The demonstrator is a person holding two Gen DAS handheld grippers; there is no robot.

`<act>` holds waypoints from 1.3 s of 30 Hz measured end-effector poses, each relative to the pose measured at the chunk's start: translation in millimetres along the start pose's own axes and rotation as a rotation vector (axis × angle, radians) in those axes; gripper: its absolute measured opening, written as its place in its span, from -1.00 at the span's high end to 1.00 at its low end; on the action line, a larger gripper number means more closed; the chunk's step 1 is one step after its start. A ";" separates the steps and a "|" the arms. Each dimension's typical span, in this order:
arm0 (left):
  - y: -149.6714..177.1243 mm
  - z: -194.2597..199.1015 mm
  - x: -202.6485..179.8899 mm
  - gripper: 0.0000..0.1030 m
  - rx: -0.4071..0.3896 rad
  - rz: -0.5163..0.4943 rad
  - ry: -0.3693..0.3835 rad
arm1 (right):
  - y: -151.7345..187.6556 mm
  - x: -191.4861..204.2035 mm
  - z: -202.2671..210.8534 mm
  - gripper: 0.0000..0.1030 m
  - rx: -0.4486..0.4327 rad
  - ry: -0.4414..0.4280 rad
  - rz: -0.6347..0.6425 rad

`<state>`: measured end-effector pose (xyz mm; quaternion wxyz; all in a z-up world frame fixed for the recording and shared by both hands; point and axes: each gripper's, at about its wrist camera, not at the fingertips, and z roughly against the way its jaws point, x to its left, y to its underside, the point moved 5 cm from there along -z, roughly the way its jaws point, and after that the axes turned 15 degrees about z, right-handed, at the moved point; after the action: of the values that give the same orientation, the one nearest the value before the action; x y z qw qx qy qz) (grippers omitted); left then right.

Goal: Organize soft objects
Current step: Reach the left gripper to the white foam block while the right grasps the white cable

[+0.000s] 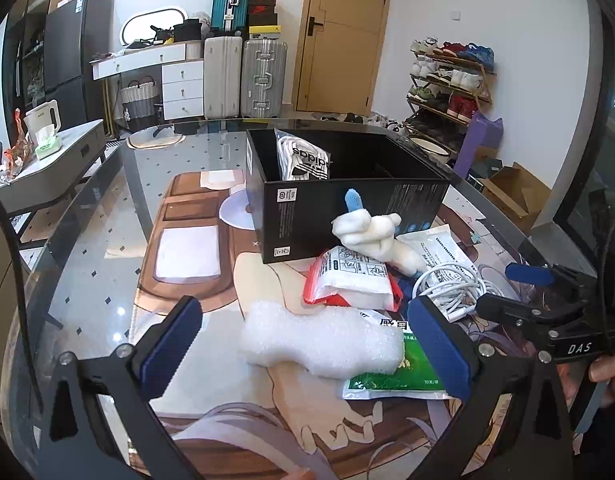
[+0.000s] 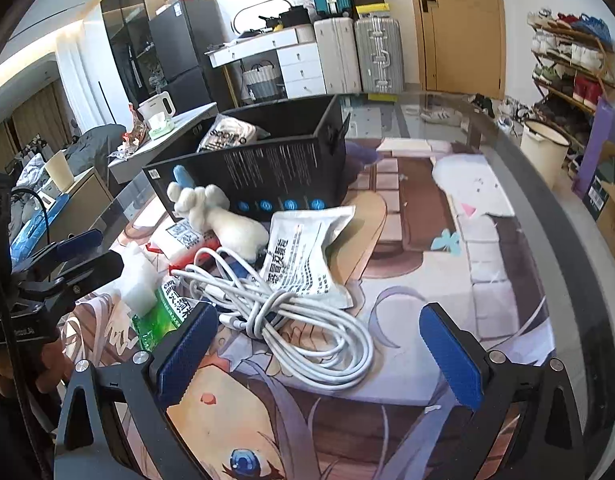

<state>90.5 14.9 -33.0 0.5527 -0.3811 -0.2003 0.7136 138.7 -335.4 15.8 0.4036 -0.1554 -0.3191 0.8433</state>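
Observation:
A black open box (image 1: 347,208) stands on the table with an adidas sock pack (image 1: 305,158) inside; the box also shows in the right wrist view (image 2: 267,164). In front of it lie a white plush hand with a blue fingertip (image 1: 371,232), a red-edged white packet (image 1: 351,278), a white foam piece (image 1: 323,342), a green packet (image 1: 403,376), a white printed pouch (image 2: 307,256) and a coiled white cable (image 2: 291,312). My left gripper (image 1: 307,344) is open around the foam piece. My right gripper (image 2: 319,344) is open over the cable.
The glass table (image 1: 99,264) has a printed mat under it. A side cabinet (image 1: 47,168) with a kettle stands at the left. Suitcases (image 1: 243,76), a door and a shoe rack (image 1: 451,80) line the back. A white bucket (image 2: 543,152) stands beside the table.

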 end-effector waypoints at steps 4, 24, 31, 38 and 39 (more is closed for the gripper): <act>3.2 -0.8 0.2 -1.00 0.005 -0.001 0.004 | -2.1 3.9 -6.6 -0.99 0.017 -0.004 -0.013; 4.2 -2.4 -0.7 -1.00 0.011 -0.005 0.005 | -0.2 -10.1 -14.2 -0.98 0.075 0.050 -0.055; 5.1 -2.7 -0.2 -1.00 0.012 -0.006 0.005 | -0.1 -7.6 -14.4 -0.98 0.087 0.054 -0.054; 4.8 -2.6 -0.3 -1.00 0.012 -0.006 0.005 | 0.0 -2.9 -8.9 -0.56 0.055 0.030 -0.048; 4.7 -2.6 -0.4 -1.00 0.012 -0.005 0.004 | 0.4 -3.1 -8.2 -0.53 0.049 0.029 -0.051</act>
<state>89.6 12.7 -37.8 0.5573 -0.3789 -0.1960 0.7124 144.7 -334.6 9.4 0.4334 -0.1494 -0.2962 0.8379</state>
